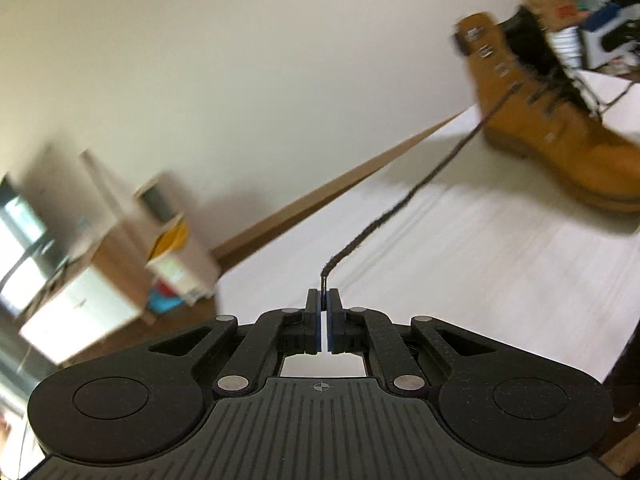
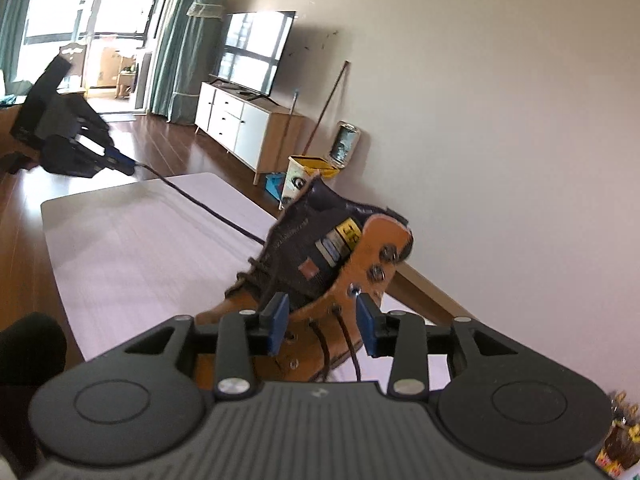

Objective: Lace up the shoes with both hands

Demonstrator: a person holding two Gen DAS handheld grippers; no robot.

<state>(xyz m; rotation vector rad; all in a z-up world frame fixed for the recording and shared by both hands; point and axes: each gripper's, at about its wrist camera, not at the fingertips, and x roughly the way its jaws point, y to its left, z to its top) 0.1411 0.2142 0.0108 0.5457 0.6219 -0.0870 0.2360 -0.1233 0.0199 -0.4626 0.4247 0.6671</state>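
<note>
left tool [image 1: 323,300] – clamped on dark brown lace [image 1: 404,200], pulled taut | right tool [image 2: 322,322] – jaws apart, straddling tan leather boot [image 2: 316,280] | boot on white counter [image 2: 140,240]

I am holding my left gripper [image 1: 323,300], a black two-finger tool with blue pads, with its jaws pressed together, pinching the end of a dark woven lace [image 1: 400,204] that is running off toward two o'clock. In the right wrist view it is sitting out at ten o'clock, blurred. My right gripper [image 2: 323,322], black with blue pads too, is standing with its jaws apart, its fingertips [image 2: 279,320] touching nothing, pointing slightly downward.
</note>
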